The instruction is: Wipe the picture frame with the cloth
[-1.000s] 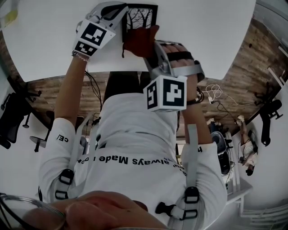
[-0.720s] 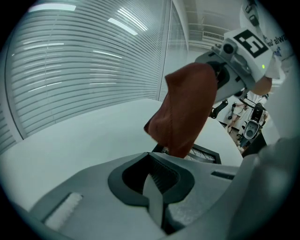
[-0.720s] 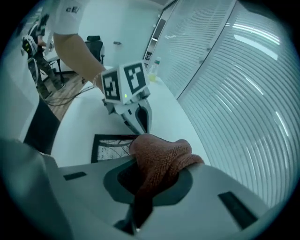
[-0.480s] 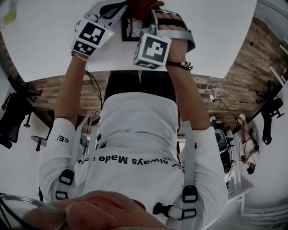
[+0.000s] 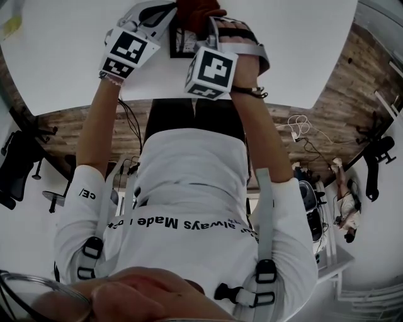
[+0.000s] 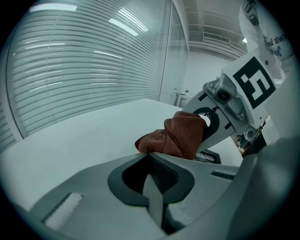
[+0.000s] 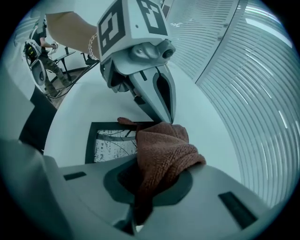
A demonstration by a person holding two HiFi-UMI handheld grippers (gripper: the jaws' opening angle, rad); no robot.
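The black picture frame (image 5: 181,41) (image 7: 111,141) with a tree print lies flat on the white table (image 5: 289,38). My right gripper (image 5: 203,17) (image 7: 157,174) is shut on a brown cloth (image 5: 196,7) (image 7: 165,149), which rests over the frame's far end. My left gripper (image 5: 158,14) (image 7: 167,117) is shut, and its tips press down at the frame's far corner beside the cloth. In the left gripper view the cloth (image 6: 180,136) bunches just past my closed left gripper (image 6: 149,153). A corner of the frame (image 6: 209,157) shows to the right. Most of the frame is hidden under the right gripper in the head view.
The table's near edge (image 5: 189,100) curves just ahead of the person's body, with wood floor (image 5: 340,75) below. Black office chairs (image 5: 19,163) stand at the left. A wall of window blinds (image 6: 84,70) runs behind the table.
My right gripper has slid the cloth away from me along the frame, from its near end to its far end. The left gripper has stayed in place.
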